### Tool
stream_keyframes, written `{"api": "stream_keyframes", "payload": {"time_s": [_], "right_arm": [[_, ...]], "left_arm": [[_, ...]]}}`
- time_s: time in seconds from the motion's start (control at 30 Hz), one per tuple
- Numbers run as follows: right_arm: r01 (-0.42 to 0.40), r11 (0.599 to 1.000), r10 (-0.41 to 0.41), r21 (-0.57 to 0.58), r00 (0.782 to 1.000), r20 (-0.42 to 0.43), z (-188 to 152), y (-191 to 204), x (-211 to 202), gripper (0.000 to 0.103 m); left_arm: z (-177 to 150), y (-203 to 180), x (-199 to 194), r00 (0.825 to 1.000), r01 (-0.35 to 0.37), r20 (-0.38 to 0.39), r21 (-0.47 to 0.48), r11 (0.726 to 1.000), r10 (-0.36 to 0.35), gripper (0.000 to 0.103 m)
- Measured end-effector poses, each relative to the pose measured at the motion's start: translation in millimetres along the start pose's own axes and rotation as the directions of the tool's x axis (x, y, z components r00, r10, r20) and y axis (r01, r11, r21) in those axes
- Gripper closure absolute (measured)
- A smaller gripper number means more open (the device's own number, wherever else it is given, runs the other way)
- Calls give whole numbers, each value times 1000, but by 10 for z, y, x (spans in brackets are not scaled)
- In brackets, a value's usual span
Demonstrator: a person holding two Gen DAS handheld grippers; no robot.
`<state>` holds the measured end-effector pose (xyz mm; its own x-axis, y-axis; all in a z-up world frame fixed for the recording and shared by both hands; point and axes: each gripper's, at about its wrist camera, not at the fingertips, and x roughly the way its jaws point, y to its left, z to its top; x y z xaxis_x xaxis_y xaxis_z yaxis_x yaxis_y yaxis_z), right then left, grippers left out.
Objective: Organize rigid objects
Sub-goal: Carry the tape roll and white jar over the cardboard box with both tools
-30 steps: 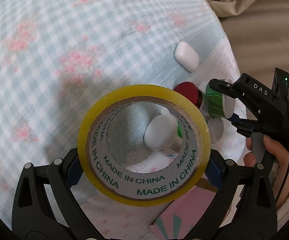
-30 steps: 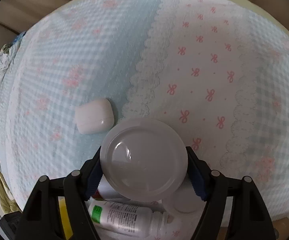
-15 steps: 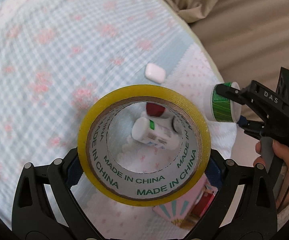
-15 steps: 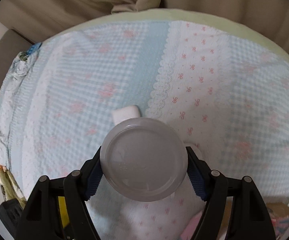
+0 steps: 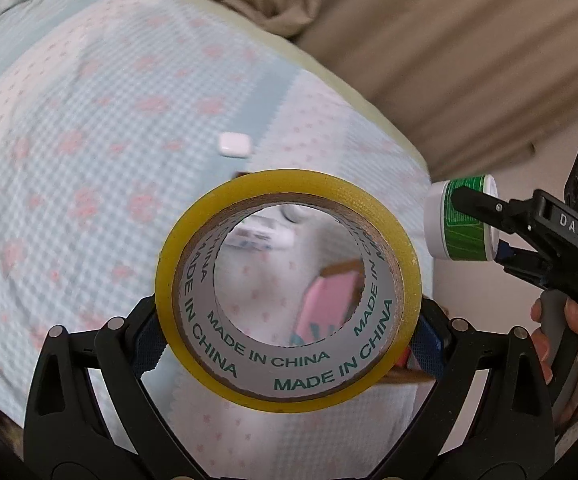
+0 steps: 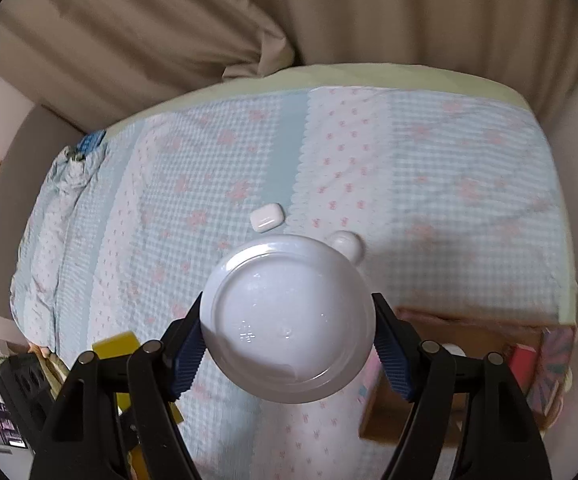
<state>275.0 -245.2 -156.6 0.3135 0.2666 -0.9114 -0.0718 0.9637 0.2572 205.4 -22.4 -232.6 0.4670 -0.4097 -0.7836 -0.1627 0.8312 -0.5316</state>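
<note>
My left gripper (image 5: 289, 328) is shut on a yellow tape roll (image 5: 289, 396), held above the bed. My right gripper (image 6: 289, 332) is shut on a white jar with a green label (image 5: 461, 218); its round white base (image 6: 289, 320) fills the right wrist view. A white earbud case (image 5: 233, 145) lies on the bedspread, also in the right wrist view (image 6: 265, 217). A small white round object (image 6: 347, 244) lies beside it. A white bottle (image 5: 263, 236) shows blurred through the tape's hole.
The bed carries a blue checked floral bedspread (image 6: 169, 220). An open cardboard box with pink patterned sides (image 6: 529, 360) stands at the bed's near right. Beige curtains (image 6: 249, 20) hang behind. Dark clutter (image 6: 13, 392) sits low left.
Both grippers have risen and pulled back from the bed with the tape roll and the jar held. The objects on the bed look smaller, and the box has come into view.
</note>
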Motion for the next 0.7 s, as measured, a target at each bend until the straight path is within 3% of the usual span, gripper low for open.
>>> {"api": "stream_keyframes", "payload": {"time_s": [0.37,0.7], "right_arm": [[66,982,-79,178,995,65,-630,-1001,-860,32],[128,933,-145,335,989,27,-1192,-1974,-1060,32]], "left_arm": [[-359,-1147,253,989,117,-117,193,974,-95,7],[-809,-1916,837,967,147,-247,315,938,-68,7]]}}
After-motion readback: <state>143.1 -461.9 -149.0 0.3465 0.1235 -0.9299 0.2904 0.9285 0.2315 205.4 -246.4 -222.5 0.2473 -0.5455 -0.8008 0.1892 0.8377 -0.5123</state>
